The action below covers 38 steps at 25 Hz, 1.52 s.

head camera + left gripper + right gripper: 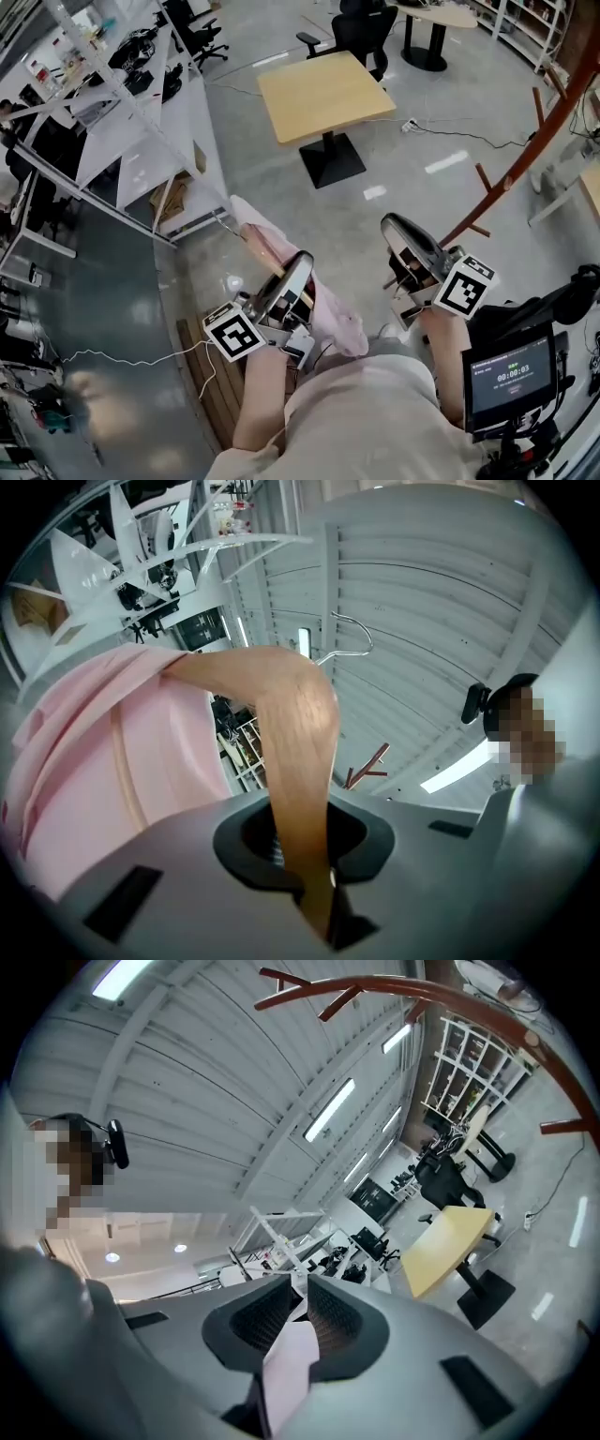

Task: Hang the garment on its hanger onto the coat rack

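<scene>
Your left fingers [169,874] clamped the tan wooden hanger [300,761] by its arm: stiff, probably the soundest hold; pink garment [94,752] limp; right fingers [347,1321] pinched a pale scrap [286,1368].

At the upper centre of the head view we see a square light-wood table [323,94] with a black office chair [361,33] behind it. White desks [141,141] fill the upper left, with what may be a cardboard box [173,199] beneath them. A small screen [511,377] glows at lower right.
</scene>
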Each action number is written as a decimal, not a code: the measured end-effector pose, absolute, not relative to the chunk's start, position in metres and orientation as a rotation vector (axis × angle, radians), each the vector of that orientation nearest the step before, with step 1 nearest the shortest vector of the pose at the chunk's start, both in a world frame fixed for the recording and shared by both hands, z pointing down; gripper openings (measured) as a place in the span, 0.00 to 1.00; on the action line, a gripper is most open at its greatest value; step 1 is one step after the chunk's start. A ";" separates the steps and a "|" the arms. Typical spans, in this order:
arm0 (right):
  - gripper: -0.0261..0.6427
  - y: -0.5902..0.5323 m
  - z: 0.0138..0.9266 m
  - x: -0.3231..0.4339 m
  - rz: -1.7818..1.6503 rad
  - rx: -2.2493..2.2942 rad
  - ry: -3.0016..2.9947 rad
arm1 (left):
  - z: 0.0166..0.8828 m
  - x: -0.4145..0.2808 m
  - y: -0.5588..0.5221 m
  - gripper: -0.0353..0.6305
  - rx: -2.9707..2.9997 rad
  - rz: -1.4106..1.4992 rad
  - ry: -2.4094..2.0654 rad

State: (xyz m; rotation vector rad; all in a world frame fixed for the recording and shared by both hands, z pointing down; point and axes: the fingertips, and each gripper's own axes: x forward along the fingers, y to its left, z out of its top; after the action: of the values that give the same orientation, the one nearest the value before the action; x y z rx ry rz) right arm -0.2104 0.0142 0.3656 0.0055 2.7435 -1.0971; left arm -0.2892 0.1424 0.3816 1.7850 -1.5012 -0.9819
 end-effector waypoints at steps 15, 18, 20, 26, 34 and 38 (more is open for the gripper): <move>0.13 -0.042 0.355 -0.190 -1.048 -0.081 2.684 | 0.341 -0.286 0.052 0.11 1.969 -0.893 -1.362; 0.13 -0.059 0.350 -0.173 -1.025 -0.124 2.666 | 0.330 -0.272 0.025 0.11 1.997 -0.891 -1.287; 0.13 -0.072 0.343 -0.158 -1.001 -0.162 2.651 | 0.323 -0.260 0.006 0.11 2.019 -0.869 -1.245; 0.13 -0.109 0.328 -0.113 -0.925 -0.314 2.593 | 0.300 -0.223 -0.049 0.11 2.103 -0.806 -1.089; 0.13 -0.165 0.318 -0.051 -0.855 -0.422 2.558 | 0.270 -0.146 -0.134 0.11 2.210 -0.706 -0.935; 0.13 -0.176 0.311 -0.045 -0.820 -0.458 2.554 | 0.258 -0.131 -0.153 0.11 2.241 -0.703 -0.865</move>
State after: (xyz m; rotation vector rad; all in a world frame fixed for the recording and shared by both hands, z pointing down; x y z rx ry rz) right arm -0.0446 -0.1764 0.3113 -0.4579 2.5540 -0.8199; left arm -0.1315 -0.1535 0.2580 2.2412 -0.8651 -0.7029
